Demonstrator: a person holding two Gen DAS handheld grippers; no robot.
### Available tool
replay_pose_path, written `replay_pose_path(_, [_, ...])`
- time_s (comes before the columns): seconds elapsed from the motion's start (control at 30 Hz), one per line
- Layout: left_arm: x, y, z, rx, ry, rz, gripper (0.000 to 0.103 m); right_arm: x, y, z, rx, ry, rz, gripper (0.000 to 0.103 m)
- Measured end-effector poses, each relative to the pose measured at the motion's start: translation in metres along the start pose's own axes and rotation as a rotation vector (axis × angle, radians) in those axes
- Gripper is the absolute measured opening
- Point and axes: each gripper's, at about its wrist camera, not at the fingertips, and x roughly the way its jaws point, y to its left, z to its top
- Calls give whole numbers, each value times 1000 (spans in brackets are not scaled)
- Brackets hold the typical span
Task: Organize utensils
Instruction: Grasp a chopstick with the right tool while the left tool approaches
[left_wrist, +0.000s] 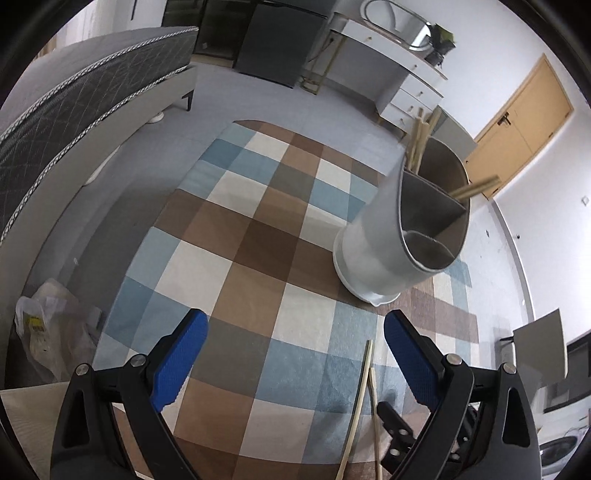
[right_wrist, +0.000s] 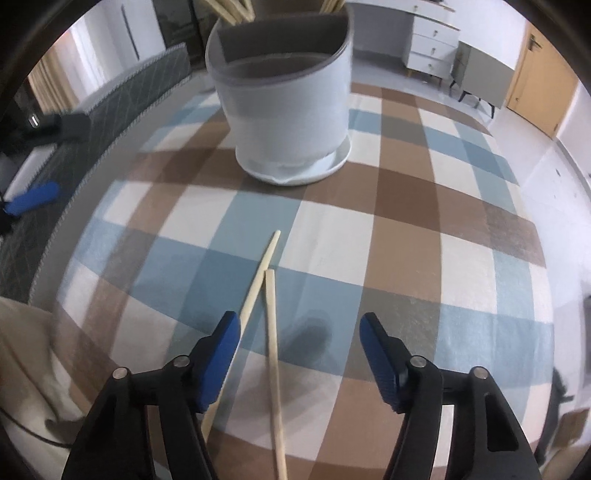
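A grey divided utensil holder (right_wrist: 288, 110) on a white saucer stands at the far side of a checked tablecloth (right_wrist: 406, 258). Several chopsticks (left_wrist: 417, 144) stick out of its compartments. Two loose chopsticks lie on the cloth: one slanted (right_wrist: 258, 280), one nearly straight (right_wrist: 272, 350). My right gripper (right_wrist: 300, 321) hangs open over them; the straight one runs between the fingers and the slanted one passes by the left finger, with no pad pressing on either. My left gripper (left_wrist: 295, 321) is open and holds nothing, to the left of the holder (left_wrist: 373, 251) and of the loose chopsticks (left_wrist: 360, 398).
A quilted grey mattress (left_wrist: 74, 110) runs along the left. A plastic bag (left_wrist: 55, 339) lies on the floor beside the table. White drawers (left_wrist: 410, 92) and a wooden door (left_wrist: 517, 125) stand beyond. The cloth's edge falls away on all sides.
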Motion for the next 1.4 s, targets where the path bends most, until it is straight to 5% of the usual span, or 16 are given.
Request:
replay_pose_path(0.27, [-3,10,9,-47,-5,-9,93,19,16,11,-116,57,-67,47])
replay_pose_path(0.6, [-2,15,12,-62,8,-11,93,27,18,20,-98,39,-72,39])
replay_pose_path(0.87, [2,15,11,-53,20,8,93,27,26,22,-95,19,-28,5])
replay_pose_path(1.4, [10,-1,1,37,20,64,93,-1,-35,19,201,-84,124,5])
